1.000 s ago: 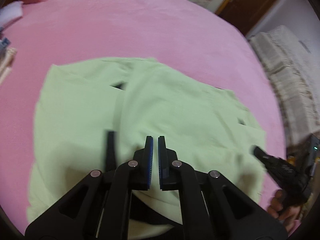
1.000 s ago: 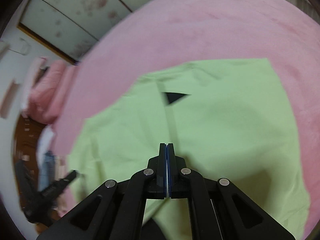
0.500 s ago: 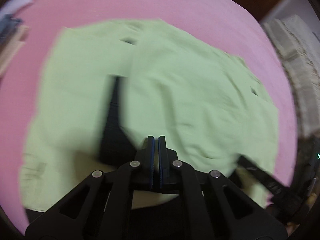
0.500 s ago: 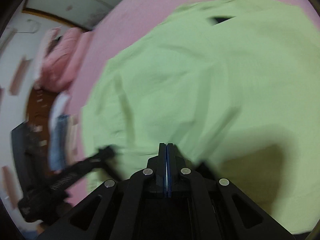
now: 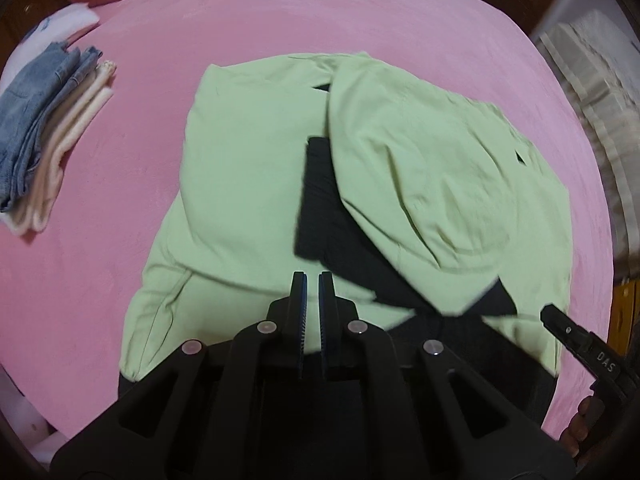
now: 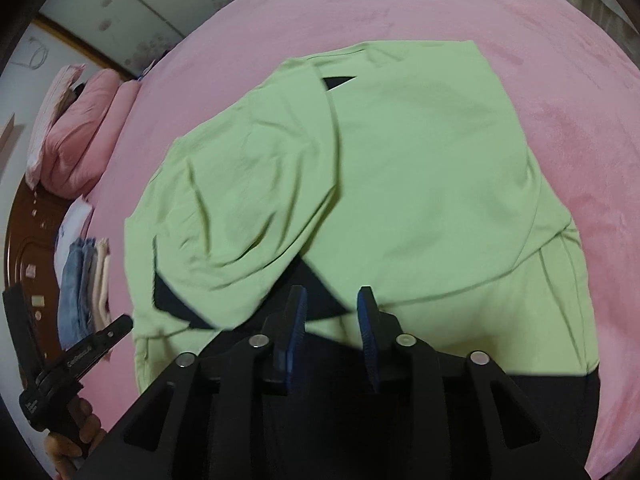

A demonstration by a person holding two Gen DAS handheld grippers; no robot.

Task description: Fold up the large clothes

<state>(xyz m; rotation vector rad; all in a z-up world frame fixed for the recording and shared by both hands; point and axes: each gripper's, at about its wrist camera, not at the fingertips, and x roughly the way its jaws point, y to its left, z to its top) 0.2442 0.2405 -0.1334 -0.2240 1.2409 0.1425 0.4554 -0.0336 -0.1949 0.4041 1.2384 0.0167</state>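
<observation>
While opening, right gripper (image 6: 332, 300): jaws apart, nothing between them
Left gripper (image 5: 311, 284): opening, narrow gap, empty
Garment (image 5: 248, 168): green, half-folded on pink bed (image 5: 120, 160)

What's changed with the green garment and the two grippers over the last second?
Both grippers were shut a second ago. The right gripper is opening, with nothing between its pads; the left gripper has parted only slightly and is also empty. The green garment now has a layer folded over, exposing its black lining. Still in place: the garment on the pink bedspread, beside the stack of folded clothes.
</observation>
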